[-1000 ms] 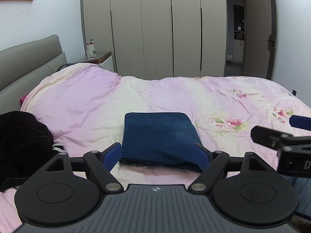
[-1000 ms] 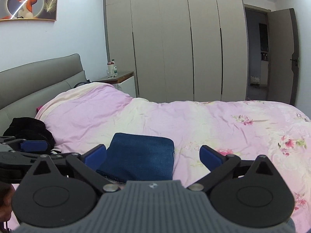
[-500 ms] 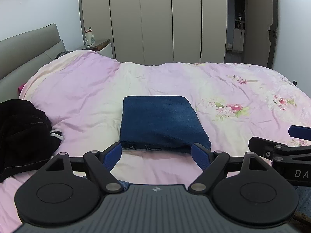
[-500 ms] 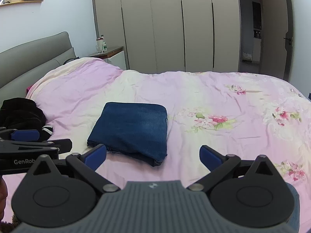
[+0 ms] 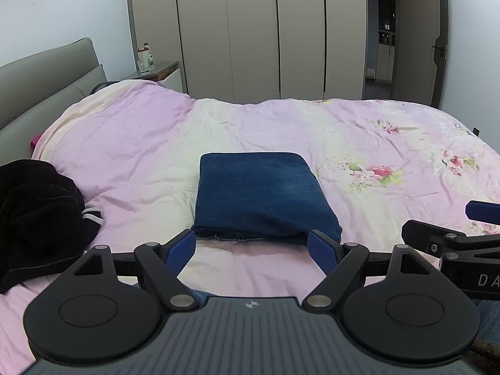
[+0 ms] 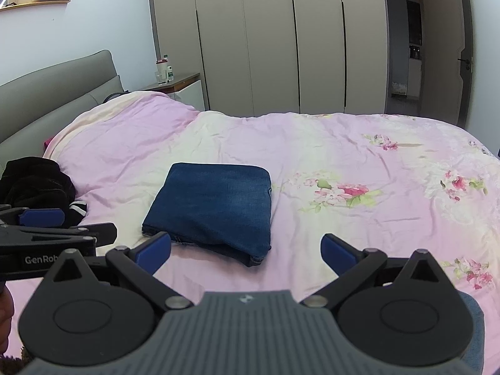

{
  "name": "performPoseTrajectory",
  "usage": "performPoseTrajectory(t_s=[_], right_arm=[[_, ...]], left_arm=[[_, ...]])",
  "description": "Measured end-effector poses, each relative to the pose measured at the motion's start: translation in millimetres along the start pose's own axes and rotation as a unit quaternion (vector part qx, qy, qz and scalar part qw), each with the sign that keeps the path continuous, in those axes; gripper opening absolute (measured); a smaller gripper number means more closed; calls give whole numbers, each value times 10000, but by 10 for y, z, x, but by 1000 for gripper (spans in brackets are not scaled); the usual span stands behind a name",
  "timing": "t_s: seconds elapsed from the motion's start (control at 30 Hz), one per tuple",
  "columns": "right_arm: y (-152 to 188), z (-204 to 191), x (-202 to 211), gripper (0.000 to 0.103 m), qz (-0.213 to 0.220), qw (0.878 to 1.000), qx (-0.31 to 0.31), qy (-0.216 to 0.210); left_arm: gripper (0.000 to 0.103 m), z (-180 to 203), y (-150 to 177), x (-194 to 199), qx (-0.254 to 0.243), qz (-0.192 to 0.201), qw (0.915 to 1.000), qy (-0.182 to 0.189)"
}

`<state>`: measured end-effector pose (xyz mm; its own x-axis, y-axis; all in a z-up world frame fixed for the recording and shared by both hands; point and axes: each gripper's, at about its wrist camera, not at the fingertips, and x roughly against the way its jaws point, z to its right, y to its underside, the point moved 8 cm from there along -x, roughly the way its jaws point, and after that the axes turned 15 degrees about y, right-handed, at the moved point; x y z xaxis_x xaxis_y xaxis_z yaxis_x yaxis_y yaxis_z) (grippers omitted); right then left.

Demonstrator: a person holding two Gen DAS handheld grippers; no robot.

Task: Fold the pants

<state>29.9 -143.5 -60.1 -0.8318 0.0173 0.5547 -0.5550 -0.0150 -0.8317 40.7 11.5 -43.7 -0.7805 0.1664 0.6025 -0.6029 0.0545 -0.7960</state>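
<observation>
The dark blue denim pants lie folded into a flat rectangle on the pink floral bedspread; they also show in the right wrist view. My left gripper is open and empty, just short of the pants' near edge. My right gripper is open and empty, near the pants' near right corner, not touching. Each gripper shows at the edge of the other's view: the right one, the left one.
A heap of black clothing lies at the left on the bed. A grey headboard stands at the far left. A nightstand with bottles and a beige wardrobe stand behind. A door is open at the right.
Both grippers have drawn back and risen from the folded pants, so more bed shows in front. The pants have not moved. Both grippers stay open.
</observation>
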Motion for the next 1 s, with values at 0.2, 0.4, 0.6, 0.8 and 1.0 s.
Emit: performPoseTrajectory(t_s=[0.2, 0.4, 0.6, 0.8, 1.0], right_arm=[[-1, 14, -10, 98, -22, 10000, -20, -13], [-1, 12, -11, 98, -11, 10000, -31, -30], [12, 9, -13, 98, -28, 10000, -53, -35], [16, 7, -11, 98, -35, 10000, -49, -36], [19, 8, -16, 98, -80, 9999, -53, -36]], left_arm=[[95, -14, -7, 2, -11, 2, 10000, -9], [95, -17, 5, 7, -36, -4, 10000, -20], [95, -12, 6, 10, -46, -1, 10000, -27], [95, -11, 5, 14, -50, 5, 10000, -29], [95, -18, 10, 21, -58, 12, 10000, -26]])
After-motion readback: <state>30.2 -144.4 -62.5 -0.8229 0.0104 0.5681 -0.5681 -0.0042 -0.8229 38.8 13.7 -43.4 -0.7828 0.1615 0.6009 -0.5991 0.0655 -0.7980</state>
